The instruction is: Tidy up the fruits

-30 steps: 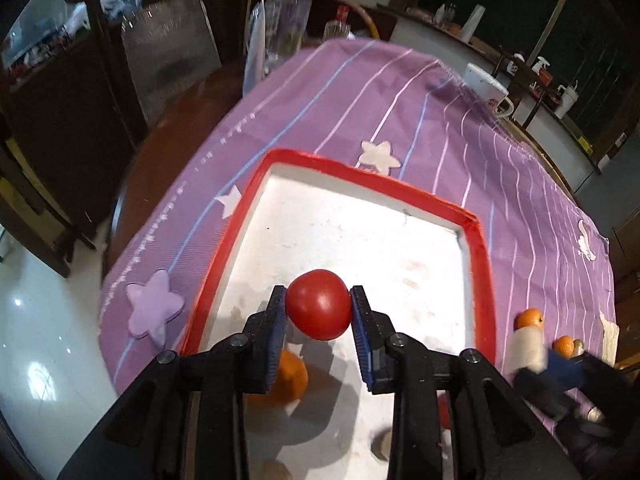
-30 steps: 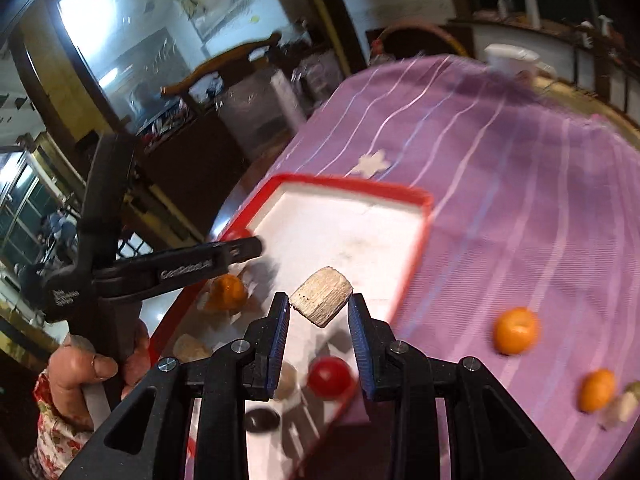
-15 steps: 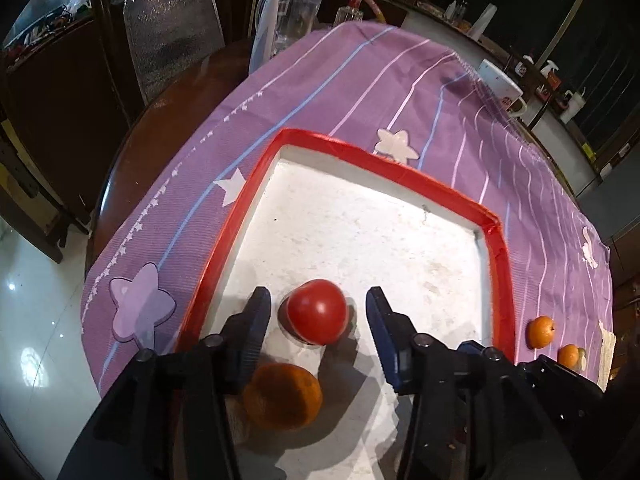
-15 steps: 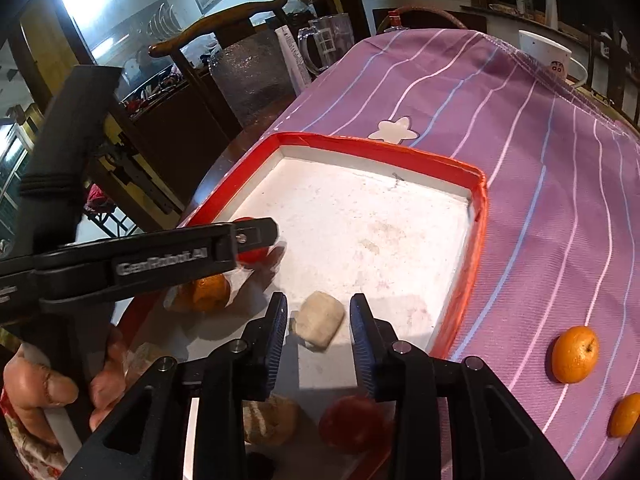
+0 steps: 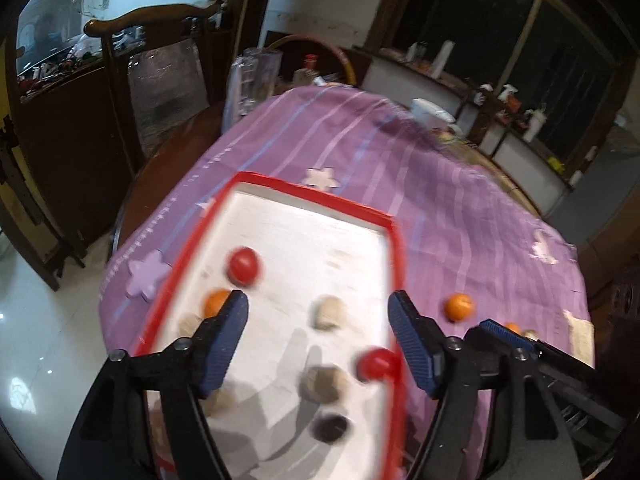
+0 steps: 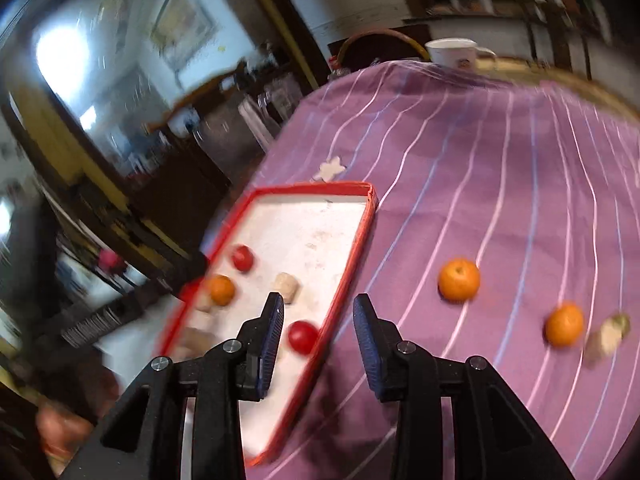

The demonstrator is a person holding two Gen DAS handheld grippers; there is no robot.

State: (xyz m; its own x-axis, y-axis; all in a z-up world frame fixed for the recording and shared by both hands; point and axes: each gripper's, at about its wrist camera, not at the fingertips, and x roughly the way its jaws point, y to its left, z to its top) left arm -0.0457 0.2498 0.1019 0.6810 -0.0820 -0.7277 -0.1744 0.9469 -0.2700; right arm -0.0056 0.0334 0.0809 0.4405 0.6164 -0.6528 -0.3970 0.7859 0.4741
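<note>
A red-rimmed white tray [image 5: 394, 248] [image 6: 352, 256] lies on the purple cloth. In it are a red tomato [image 5: 243, 265] [image 6: 243, 258], an orange [image 5: 215, 303] [image 6: 221, 289], a pale beige piece [image 5: 329, 312] [image 6: 287, 285], a second tomato [image 5: 375, 363] [image 6: 303, 336] and some brown and dark pieces [image 5: 325, 384]. My left gripper [image 5: 318, 338] is open and empty above the tray. My right gripper [image 6: 318, 340] is open and empty over the tray's right rim. Two oranges [image 6: 459, 279] [image 6: 565, 325] and a pale piece [image 6: 606, 334] lie on the cloth to the right.
A white cup [image 6: 456, 53] [image 5: 430, 110] stands at the table's far edge. A wooden chair [image 5: 156, 36] and a clear jug [image 5: 252, 80] are beyond the far left. Star shapes [image 5: 146, 276] [image 6: 332, 168] lie on the cloth.
Both grippers have let go and pulled back and up: the tomato left by the left and the beige piece left by the right now lie in the tray. The left jaws opened wider.
</note>
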